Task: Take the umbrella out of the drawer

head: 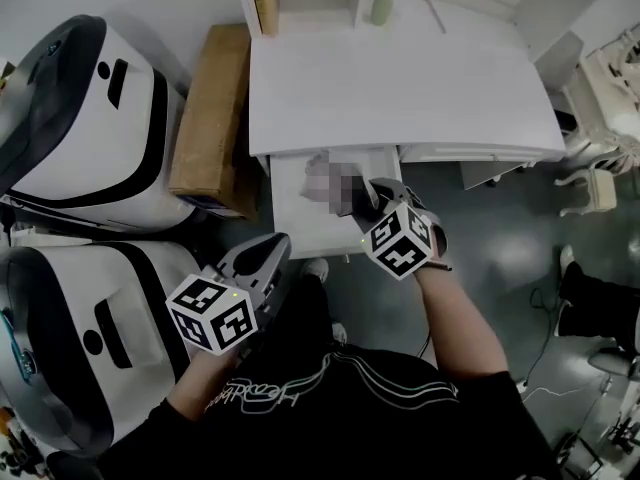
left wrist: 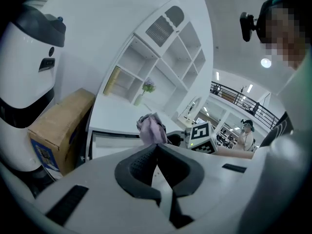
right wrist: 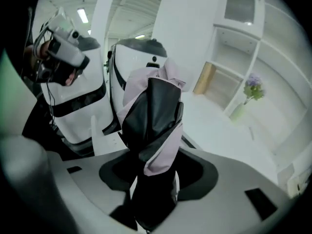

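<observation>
Overhead, umbrella (right wrist: 155, 112) mostly blurred, clamped in right gripper (head: 380, 196) over open drawer (head: 292, 213)

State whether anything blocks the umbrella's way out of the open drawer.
Nothing visible does. The right gripper is shut on the umbrella above the open drawer, forward of the desk edge. The left gripper hangs shut and empty, off to the side.

In the head view the umbrella (head: 333, 182) is blurred where it lies over the drawer (head: 292, 208), and the right gripper (head: 378, 198) covers its near end. The jaws sit under the marker cube (head: 402, 240). In the right gripper view the folded fabric hides both jaw tips, and its lower end runs off the bottom edge. The label on the cardboard box (left wrist: 45, 152) is perhaps print — too small to read.
</observation>
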{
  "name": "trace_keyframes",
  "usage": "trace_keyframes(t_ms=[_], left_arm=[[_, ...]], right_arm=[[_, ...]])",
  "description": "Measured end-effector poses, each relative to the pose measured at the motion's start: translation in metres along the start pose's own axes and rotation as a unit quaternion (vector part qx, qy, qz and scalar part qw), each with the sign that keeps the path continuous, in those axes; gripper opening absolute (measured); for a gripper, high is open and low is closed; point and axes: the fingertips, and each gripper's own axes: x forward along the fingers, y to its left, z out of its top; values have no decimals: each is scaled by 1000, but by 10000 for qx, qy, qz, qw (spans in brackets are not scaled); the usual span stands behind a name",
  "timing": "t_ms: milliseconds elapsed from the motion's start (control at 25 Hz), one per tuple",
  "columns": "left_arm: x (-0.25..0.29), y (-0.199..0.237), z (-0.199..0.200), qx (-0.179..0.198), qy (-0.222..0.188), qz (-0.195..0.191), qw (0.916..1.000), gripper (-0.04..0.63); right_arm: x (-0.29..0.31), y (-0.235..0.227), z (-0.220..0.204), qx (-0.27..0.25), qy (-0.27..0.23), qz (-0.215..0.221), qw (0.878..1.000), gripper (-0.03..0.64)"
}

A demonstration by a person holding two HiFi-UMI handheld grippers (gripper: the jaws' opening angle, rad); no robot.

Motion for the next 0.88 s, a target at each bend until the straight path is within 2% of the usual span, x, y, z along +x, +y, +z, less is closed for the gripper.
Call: trace_keyframes(t_ms=[160, 320, 520, 720, 880], left_arm=[[-12, -37, 3, 224, -158, -155, 9995, 20], [-25, -68, 8, 370, -348, -266, 9984, 20], [-40, -106, 5, 520, -492, -401, 9966, 20], [-53, -136, -3, 656, -578, -529, 9948, 20], [-58, -150, -10, 654, -626, -543, 9944, 20]], right_arm=[[-64, -2, 18, 624, -724, -353, 9948, 224], [-124, 8, 30, 1140, -1405, -475, 9824, 224], [-186, 28, 23, 1874, -2153, -388, 9576, 222], [-231, 57, 9, 2462, -2667, -109, 9317, 224], [-255, 75, -2, 2773, -2925, -66, 9151, 224]])
